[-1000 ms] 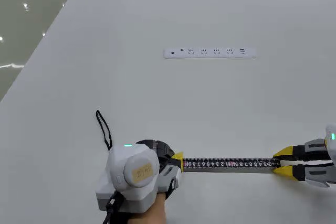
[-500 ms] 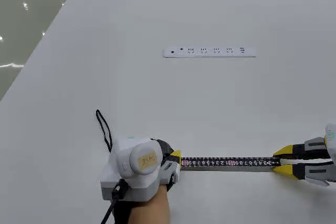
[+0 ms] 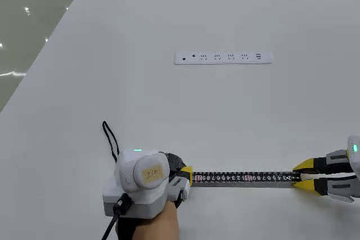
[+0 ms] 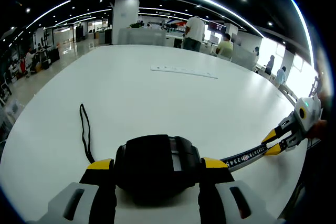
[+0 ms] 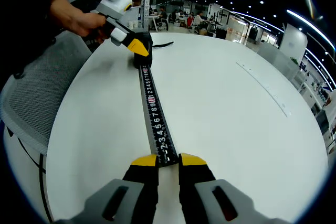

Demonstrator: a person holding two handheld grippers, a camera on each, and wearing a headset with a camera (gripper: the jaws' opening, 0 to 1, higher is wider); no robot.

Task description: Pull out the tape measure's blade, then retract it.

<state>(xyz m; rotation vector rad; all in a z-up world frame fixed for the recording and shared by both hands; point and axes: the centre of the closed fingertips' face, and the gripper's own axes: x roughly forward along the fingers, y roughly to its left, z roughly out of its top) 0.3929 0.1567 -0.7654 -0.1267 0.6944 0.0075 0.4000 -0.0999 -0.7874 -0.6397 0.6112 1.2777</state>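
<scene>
head view: blade point(image 3: 244, 177) in right tongs point(image 3: 297, 176)

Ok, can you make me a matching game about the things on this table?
1 tape measure case
2 blade
3 power strip
4 black strap

A lying alone, farther up the table
B pulled out, its end nipped by the right gripper
C clamped in the left gripper
D loose on the table beside the case

Pairs: 1-C, 2-B, 3-A, 4-D
</scene>
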